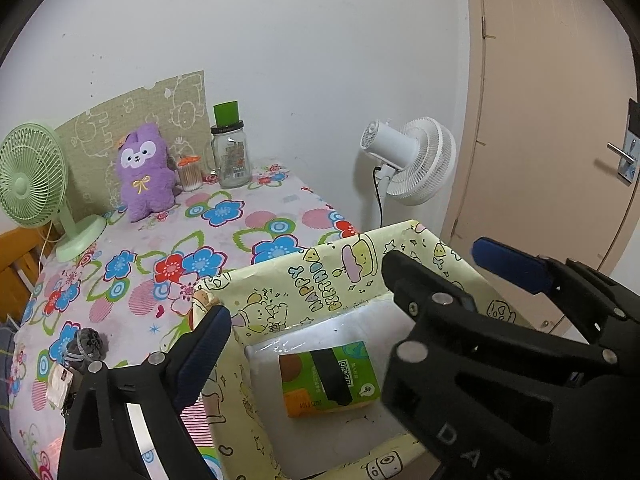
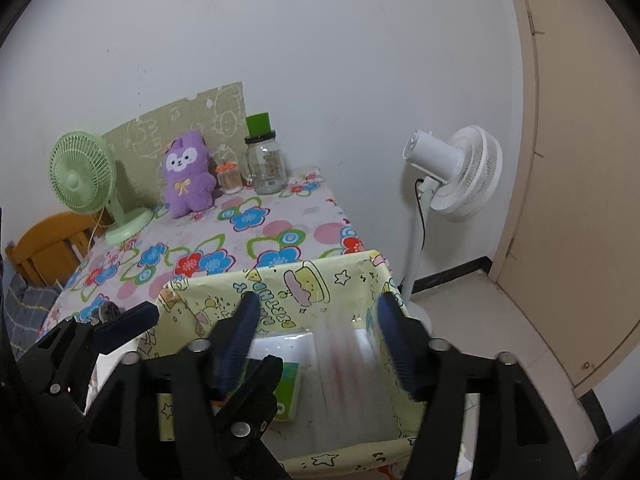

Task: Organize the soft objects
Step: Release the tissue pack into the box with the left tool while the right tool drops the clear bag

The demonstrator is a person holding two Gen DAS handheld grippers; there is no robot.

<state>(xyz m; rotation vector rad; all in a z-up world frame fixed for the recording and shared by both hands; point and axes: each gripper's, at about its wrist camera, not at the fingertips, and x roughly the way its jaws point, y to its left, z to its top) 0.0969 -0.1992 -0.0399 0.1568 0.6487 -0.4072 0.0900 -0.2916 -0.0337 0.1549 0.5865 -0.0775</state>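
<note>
A yellow cartoon-print box [image 1: 320, 276] stands at the near right corner of the flowered table. In it lie a green and orange tissue pack [image 1: 328, 376] and a white wrapped pack [image 2: 280, 344]. My left gripper [image 1: 350, 282] is open over the box with nothing between its fingers. My right gripper [image 2: 318, 300] is open above the box's right half. A motion-blurred white and reddish pack [image 2: 340, 360] is between its fingers, touching neither pad. The two grippers' inner fingers cross. A purple plush toy [image 1: 146, 172] sits upright at the back of the table.
At the back stand a green desk fan [image 1: 36, 184], a glass jar with a green lid [image 1: 230, 152] and a small swab jar [image 1: 189, 174]. A grey pouch [image 1: 86, 348] lies near the left edge. A white floor fan [image 2: 456, 176] and a door [image 2: 580, 160] are to the right.
</note>
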